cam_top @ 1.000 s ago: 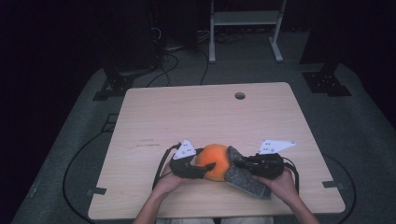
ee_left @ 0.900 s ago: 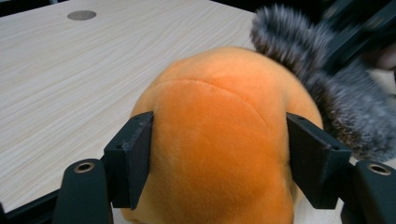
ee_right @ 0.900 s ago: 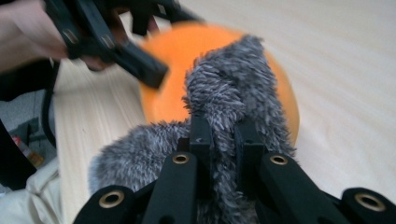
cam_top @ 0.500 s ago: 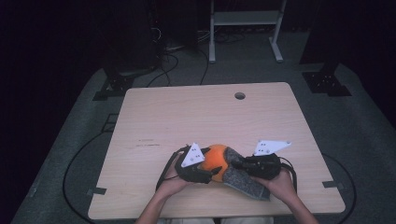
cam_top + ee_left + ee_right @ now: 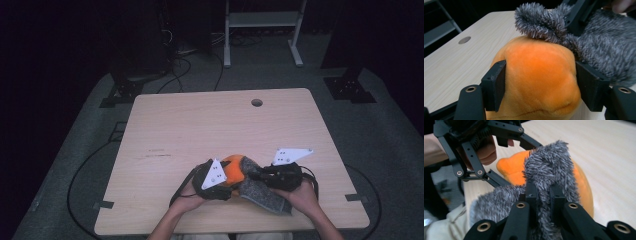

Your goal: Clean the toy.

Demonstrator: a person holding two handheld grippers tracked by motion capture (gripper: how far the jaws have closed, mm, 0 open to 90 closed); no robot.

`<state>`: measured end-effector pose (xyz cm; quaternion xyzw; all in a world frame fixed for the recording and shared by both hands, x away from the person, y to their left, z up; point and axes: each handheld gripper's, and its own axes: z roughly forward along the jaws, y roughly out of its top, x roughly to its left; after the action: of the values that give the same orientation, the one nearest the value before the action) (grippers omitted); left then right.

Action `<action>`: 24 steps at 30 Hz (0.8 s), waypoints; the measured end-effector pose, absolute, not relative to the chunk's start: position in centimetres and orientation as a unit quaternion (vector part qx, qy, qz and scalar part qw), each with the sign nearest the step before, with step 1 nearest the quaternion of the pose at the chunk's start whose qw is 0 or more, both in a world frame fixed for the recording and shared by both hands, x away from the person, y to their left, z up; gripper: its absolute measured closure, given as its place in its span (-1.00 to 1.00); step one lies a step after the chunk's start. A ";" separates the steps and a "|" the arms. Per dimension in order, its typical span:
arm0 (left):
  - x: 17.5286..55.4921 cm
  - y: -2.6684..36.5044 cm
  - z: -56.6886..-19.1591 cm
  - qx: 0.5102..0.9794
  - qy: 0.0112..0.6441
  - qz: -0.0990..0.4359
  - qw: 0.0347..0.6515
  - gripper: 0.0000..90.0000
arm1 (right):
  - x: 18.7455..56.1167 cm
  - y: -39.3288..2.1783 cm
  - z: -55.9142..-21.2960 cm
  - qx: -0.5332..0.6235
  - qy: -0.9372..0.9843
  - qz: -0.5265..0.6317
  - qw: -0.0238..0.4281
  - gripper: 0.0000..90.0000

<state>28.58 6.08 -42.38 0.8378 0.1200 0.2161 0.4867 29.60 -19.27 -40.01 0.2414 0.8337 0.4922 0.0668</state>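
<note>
Near the table's (image 5: pixel 165 125) front edge, the left gripper (image 5: pixel 540 85), its jaws just closing, squeezed the orange plush ball (image 5: pixel 536 82). The right gripper (image 5: pixel 544 195) was clamped on its grey furry cover (image 5: pixel 549 167). Pulling too hard might slip the fur free.

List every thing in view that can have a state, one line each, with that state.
orange plush: on the table, squeezed between the left gripper's pads.
grey furry cover: partly pulled over the orange plush, edge pinched.
left gripper: jaws have just been closing, pads pressing the orange plush.
right gripper: shut on the grey furry cover's edge.
table: bare wood, hole near far edge.
</note>
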 end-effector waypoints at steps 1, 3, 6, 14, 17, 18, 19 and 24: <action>28.6 6.1 -42.4 0.838 0.120 0.216 0.487 -0.29 | 29.6 -19.3 -40.0 0.241 0.834 0.492 0.067 0.79; 28.4 5.9 -42.2 0.841 0.101 0.224 0.482 -0.28 | 29.0 -19.1 -39.2 0.231 0.832 0.500 0.063 0.79; 28.2 5.9 -42.2 0.846 0.093 0.231 0.472 -0.28 | 28.4 -17.9 -38.8 0.203 0.848 0.482 0.087 0.79; 30.1 8.0 -42.8 0.841 0.167 0.147 0.493 -0.44 | 29.9 -19.7 -41.4 0.256 0.836 0.481 0.061 0.79; 30.4 8.4 -42.4 0.821 0.197 0.124 0.522 -0.63 | 29.7 -19.3 -41.7 0.246 0.835 0.488 0.060 0.79; 30.5 8.4 -42.4 0.825 0.199 0.129 0.513 -0.43 | 29.6 -19.0 -41.7 0.242 0.836 0.489 0.068 0.79; 30.5 8.5 -42.5 0.828 0.202 0.130 0.507 -0.43 | 29.6 -19.0 -41.7 0.242 0.836 0.489 0.068 0.79; 31.0 9.8 -43.3 0.844 0.212 0.109 0.481 -0.27 | 30.2 -20.4 -42.9 0.274 0.842 0.461 0.055 0.79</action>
<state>31.02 9.78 -43.31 0.8436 0.2118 0.1093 0.4813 30.16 -20.42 -42.95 0.2736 0.8422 0.4613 0.0552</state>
